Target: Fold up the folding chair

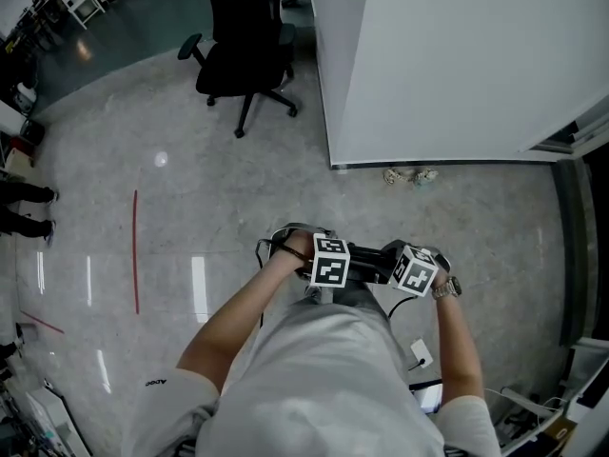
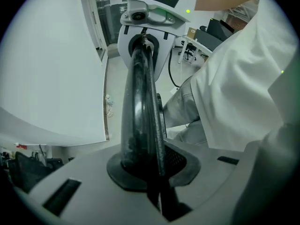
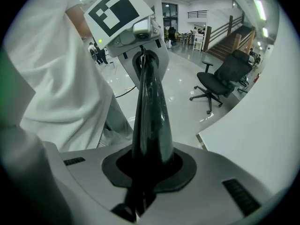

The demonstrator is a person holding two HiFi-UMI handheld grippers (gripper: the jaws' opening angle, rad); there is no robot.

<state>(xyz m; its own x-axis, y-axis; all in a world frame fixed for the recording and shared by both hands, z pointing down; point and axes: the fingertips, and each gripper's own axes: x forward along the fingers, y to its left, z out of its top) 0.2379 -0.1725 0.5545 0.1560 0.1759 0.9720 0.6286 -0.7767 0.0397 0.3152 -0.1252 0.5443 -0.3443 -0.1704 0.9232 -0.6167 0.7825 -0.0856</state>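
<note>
A grey polished floor [image 1: 190,188] and a white partition wall [image 1: 447,55] fill the scene, and a black swivel office chair [image 1: 245,36] stands well apart. At the person's waist the left gripper [image 2: 150,177] and the right gripper [image 3: 145,172] face each other. Each has its jaws nearly together, clamped on the folding chair's glossy black bar [image 2: 140,107]. The rest of the chair is hidden.

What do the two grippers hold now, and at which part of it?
Both hold one black bar, side by side along its length: the left gripper and the right gripper are shut on it. What it belongs to is hidden.
</note>
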